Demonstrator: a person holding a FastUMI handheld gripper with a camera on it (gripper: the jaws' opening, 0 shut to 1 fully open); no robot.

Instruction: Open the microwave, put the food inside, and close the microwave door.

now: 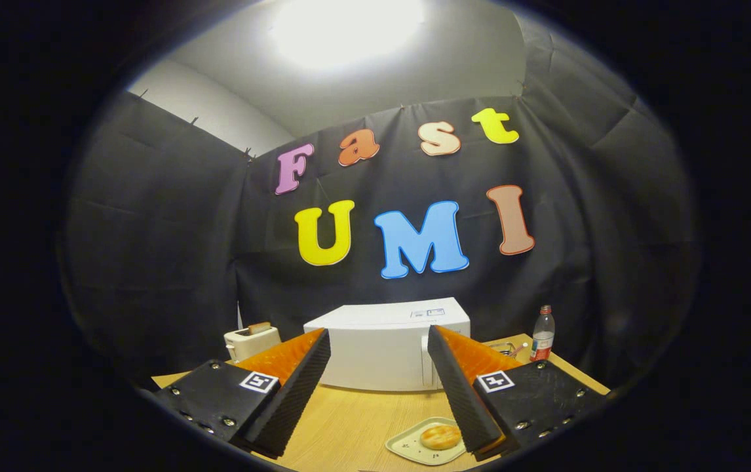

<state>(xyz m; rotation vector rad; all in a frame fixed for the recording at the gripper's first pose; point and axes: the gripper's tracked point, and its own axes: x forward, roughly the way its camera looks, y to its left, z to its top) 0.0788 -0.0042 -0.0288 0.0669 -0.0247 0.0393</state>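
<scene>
Well back from the closed microwave (387, 351), gripper (379, 357) held level — fingers spread wide, grasping nothing — food (440, 436) below.

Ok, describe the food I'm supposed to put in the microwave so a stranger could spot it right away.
Start at the white microwave at the back of the wooden table. Nearer than it, beside the right finger of the open gripper, lies a pale square plate. On it sits the food, a round golden-brown piece, the only thing on a plate.

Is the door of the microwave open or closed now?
Closed: the microwave shows a flat white front, door flush. The tool is open, holding nothing.
</scene>
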